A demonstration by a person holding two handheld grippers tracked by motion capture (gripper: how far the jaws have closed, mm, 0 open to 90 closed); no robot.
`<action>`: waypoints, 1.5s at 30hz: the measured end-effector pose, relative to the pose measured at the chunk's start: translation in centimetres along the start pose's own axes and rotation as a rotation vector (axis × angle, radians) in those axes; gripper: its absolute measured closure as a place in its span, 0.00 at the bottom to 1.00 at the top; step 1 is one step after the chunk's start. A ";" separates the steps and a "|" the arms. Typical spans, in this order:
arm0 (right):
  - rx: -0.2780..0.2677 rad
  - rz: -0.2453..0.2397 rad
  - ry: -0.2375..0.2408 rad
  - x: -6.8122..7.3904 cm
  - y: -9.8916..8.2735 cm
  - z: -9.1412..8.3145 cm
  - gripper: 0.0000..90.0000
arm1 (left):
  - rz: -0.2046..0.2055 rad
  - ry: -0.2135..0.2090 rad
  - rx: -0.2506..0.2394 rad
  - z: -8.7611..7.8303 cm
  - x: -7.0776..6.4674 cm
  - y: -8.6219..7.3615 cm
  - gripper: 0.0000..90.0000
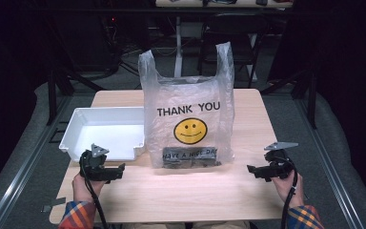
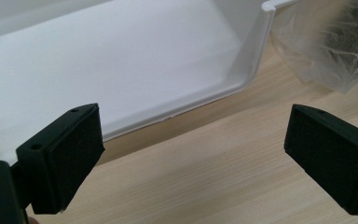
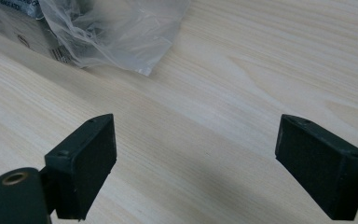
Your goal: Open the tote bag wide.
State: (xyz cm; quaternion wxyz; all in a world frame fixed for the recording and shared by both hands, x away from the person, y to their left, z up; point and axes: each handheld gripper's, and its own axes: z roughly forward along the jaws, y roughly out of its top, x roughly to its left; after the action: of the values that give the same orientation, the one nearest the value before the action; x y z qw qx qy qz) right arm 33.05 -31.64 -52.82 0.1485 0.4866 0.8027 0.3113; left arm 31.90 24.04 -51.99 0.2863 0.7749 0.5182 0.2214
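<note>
A clear plastic bag (image 1: pixel 188 112) printed THANK YOU with a yellow smiley stands upright at the table's middle, with dark flat packages in its bottom. A white bin (image 1: pixel 106 132) lies left of it. My left gripper (image 1: pixel 121 171) rests low near the bin's front corner, jaws wide apart with nothing between them. My right gripper (image 1: pixel 250 170) sits at the bag's right, pointing toward it, also open and empty. In the left gripper view the bin wall (image 2: pixel 256 51) and a bag corner (image 2: pixel 326 46) lie ahead. The right gripper view shows the bag's corner (image 3: pixel 116 32) on bare wood.
The wooden table (image 1: pixel 181 191) has free surface in front of the bag and to its right. Dark floor, metal rails and chair legs surround the table. A person's hands in plaid sleeves (image 1: pixel 78 214) come in from the bottom edge.
</note>
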 end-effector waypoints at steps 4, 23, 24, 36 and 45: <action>0.007 -0.003 -0.008 0.2 0.1 0.1 0.14 | 0.001 -0.003 0.001 0.0 0.0 0.0 0.05; 0.023 -0.020 -0.010 0.8 0.9 0.3 0.15 | 0.026 -0.045 -0.037 -0.4 -1.2 1.5 0.08; 0.024 -0.025 -0.018 1.0 1.1 0.3 0.16 | 0.032 -0.049 -0.043 -0.3 -1.3 1.7 0.08; -0.007 -0.057 0.013 2.8 3.7 0.9 0.19 | 0.061 -0.124 -0.094 0.6 -3.2 4.5 0.14; -0.051 -0.075 0.053 4.1 5.8 0.9 0.22 | 0.066 -0.191 -0.138 1.6 -4.5 6.5 0.21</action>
State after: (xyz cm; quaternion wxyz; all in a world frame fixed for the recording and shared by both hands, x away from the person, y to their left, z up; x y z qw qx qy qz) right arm 35.59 -25.82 -49.48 0.1510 0.4437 0.8158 0.3389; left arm 35.69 17.57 -48.95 0.3795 0.7876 0.4462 0.1910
